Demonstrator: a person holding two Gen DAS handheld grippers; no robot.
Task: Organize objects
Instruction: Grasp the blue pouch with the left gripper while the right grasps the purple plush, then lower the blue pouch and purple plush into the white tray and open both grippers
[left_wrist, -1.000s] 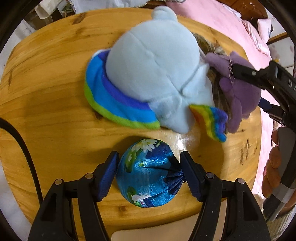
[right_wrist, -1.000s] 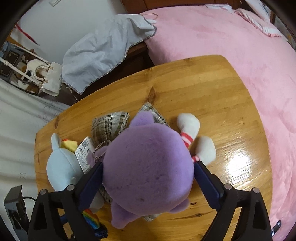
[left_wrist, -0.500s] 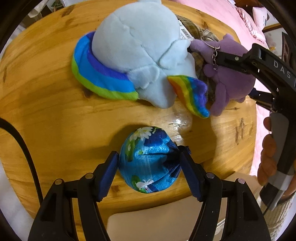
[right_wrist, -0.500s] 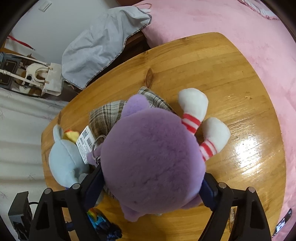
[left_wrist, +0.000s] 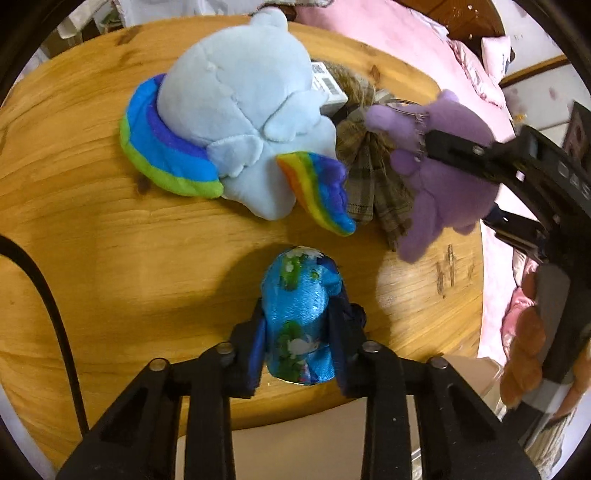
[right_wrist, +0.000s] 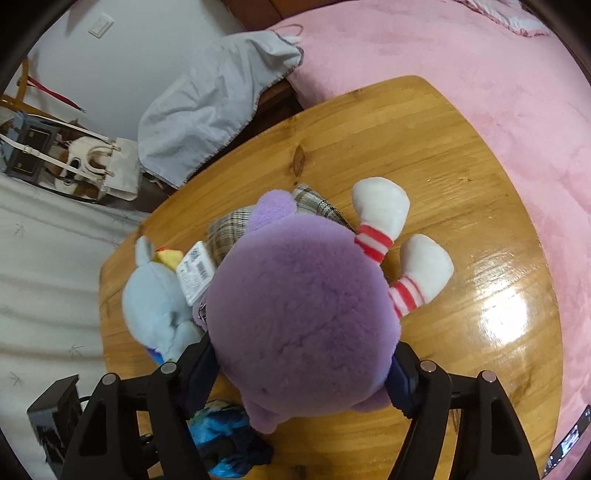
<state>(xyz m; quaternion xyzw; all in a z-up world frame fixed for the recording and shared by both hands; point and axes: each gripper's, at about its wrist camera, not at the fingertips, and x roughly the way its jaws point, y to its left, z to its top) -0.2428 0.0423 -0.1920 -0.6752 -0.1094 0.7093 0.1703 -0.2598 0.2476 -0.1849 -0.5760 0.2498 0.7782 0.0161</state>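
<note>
Left tool (left_wrist: 299, 332) clamped on blue floral pouch (left_wrist: 301, 317), squeezed narrow, over the wooden worktop (left_wrist: 92, 221) near its 6 o'clock edge. Right tool (right_wrist: 303, 373) gripping purple plush (right_wrist: 303, 317) by its round body, 2 white feet with red stripes (right_wrist: 402, 240) at 1 o'clock. Light blue rainbow plush (left_wrist: 240, 110) lies on worktop at 11 o'clock of pouch, touching plaid fabric (left_wrist: 369, 184) beside the purple plush. Pink bed (right_wrist: 480, 74) beyond.
</note>
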